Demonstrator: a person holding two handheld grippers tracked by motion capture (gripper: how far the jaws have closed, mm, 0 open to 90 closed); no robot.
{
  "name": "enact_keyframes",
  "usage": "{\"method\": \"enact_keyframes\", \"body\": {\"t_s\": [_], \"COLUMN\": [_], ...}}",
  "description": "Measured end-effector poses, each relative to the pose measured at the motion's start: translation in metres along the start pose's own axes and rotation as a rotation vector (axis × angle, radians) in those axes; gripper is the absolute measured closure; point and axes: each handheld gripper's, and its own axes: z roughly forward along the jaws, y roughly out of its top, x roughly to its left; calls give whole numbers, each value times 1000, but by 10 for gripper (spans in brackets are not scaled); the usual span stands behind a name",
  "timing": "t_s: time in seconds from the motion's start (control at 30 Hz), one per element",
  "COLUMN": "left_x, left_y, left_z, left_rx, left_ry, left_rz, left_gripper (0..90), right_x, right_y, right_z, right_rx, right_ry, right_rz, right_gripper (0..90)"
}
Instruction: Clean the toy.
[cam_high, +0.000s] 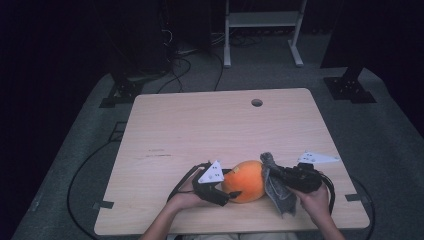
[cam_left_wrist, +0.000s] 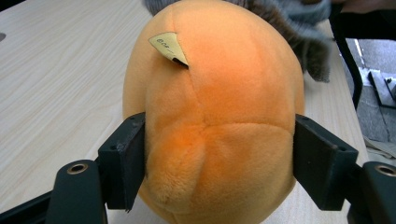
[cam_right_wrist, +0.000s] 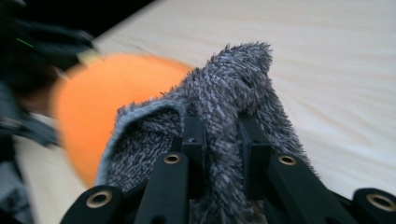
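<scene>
Left claw (cam_left_wrist: 219, 163) clamped on both sides of orange plush toy (cam_left_wrist: 215, 116) resting at near edge of wooden surface (cam_high: 200, 125), right claw (cam_right_wrist: 222, 140) pinched shut on grey fuzzy cloth (cam_right_wrist: 224, 93), cloth draped against plush's right side

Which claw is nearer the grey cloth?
Right. The right claw is clamped on the grey cloth; the left claw grips the orange plush beside it.
</scene>
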Motion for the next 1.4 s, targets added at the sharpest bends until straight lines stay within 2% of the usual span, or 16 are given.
{"method": "enact_keyframes", "body": {"t_s": [0.1,0.17,0.27,0.33,0.4,0.47,0.53,0.7,0.8,0.87,1.0,1.1,1.17,1.27,1.33,1.4], "left_x": [0,0,1,0,0,-1,-3,-14,-18,-19,-22,-24,-24,-20,-18,-20], "left_y": [1,0,0,0,1,1,2,5,7,7,9,9,9,10,10,10], "left_z": [1,2,2,2,3,3,4,9,10,10,11,12,12,11,11,12], "left_rx": [-2,-4,-8,-5,-5,-7,-9,2,8,6,6,6,4,7,3,-3], "left_ry": [2,3,6,11,16,13,13,3,-1,-11,-12,-15,-18,-14,-6,2], "left_rz": [-3,-5,-17,-17,-19,-8,-5,72,100,110,143,158,154,118,86,90], "left_gripper": [264,264,263,263,263,263,263,265,264,263,262,260,250,185,163,176], "right_x": [-4,-1,16,19,11,1,-1,15,16,9,-6,-3,5,11,8,2], "right_y": [-1,3,8,7,3,1,0,14,14,11,6,9,14,13,9,9], "right_z": [0,-6,-10,-5,0,0,-3,-8,-5,-4,-6,-13,-15,-7,-4,-5], "right_rx": [32,-7,-49,-9,26,73,62,-42,-25,-4,53,6,-36,11,22,35], "right_ry": [-45,-13,47,23,-4,-81,-71,-1,1,17,-30,-26,20,23,37,31], "right_rz": [12,10,-62,-95,-50,-22,-10,-71,-83,-51,-8,-19,-51,-92,-72,-54], "right_gripper": [751,749,749,750,752,753,753,751,751,750,751,750,751,750,750,749]}}
